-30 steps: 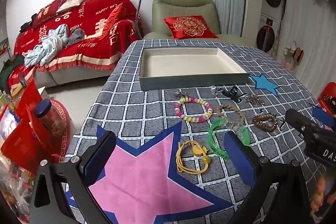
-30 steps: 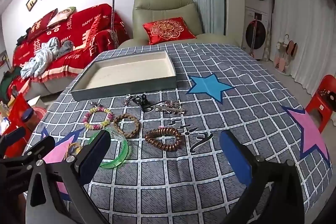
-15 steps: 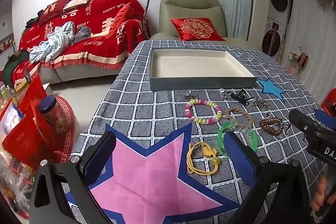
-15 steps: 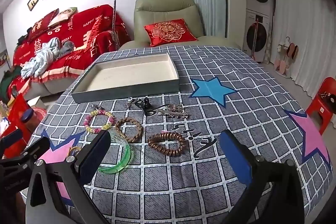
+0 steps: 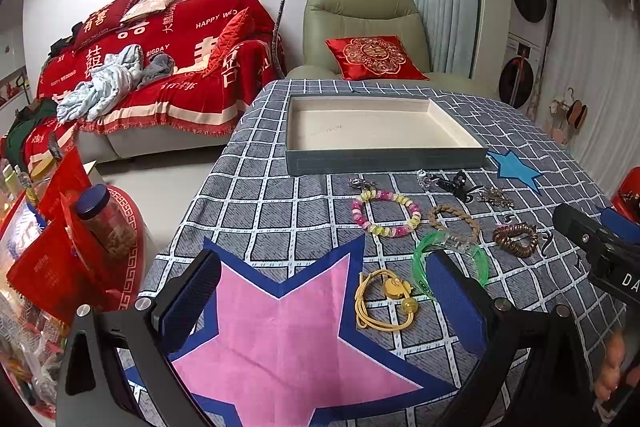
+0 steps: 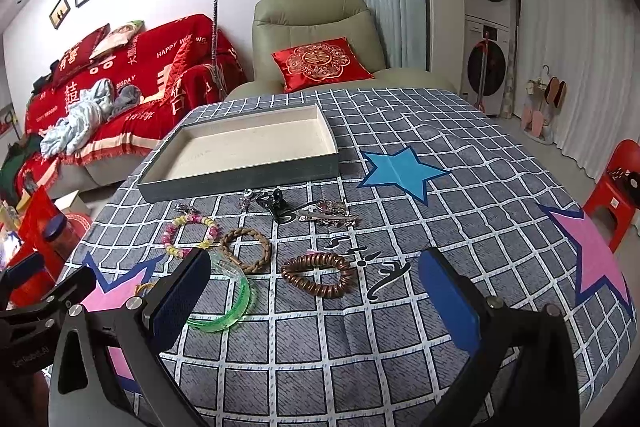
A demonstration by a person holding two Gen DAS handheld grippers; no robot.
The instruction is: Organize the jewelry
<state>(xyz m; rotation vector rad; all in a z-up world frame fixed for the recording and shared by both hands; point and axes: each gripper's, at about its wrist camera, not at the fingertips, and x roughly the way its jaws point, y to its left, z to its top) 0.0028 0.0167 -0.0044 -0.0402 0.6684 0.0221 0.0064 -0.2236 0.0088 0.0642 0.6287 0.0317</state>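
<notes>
Left gripper (image 5: 320, 301) and right gripper (image 6: 314, 297) spread wide, holding nothing, above the checked surface (image 6: 400, 339). Bracelets (image 6: 318, 275) (green, beaded, braided, coiled) scattered just before the tray (image 6: 240, 183).

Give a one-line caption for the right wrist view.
Open right gripper above the checked tablecloth, brown coil bracelet between its jaws, empty tray beyond.

Your left gripper (image 5: 320, 303) hung wide open over the pink star (image 5: 280, 339). A yellow cord bracelet (image 5: 384, 301) lay just inside its right finger, the green bangle (image 5: 452, 259) beyond it.
</notes>
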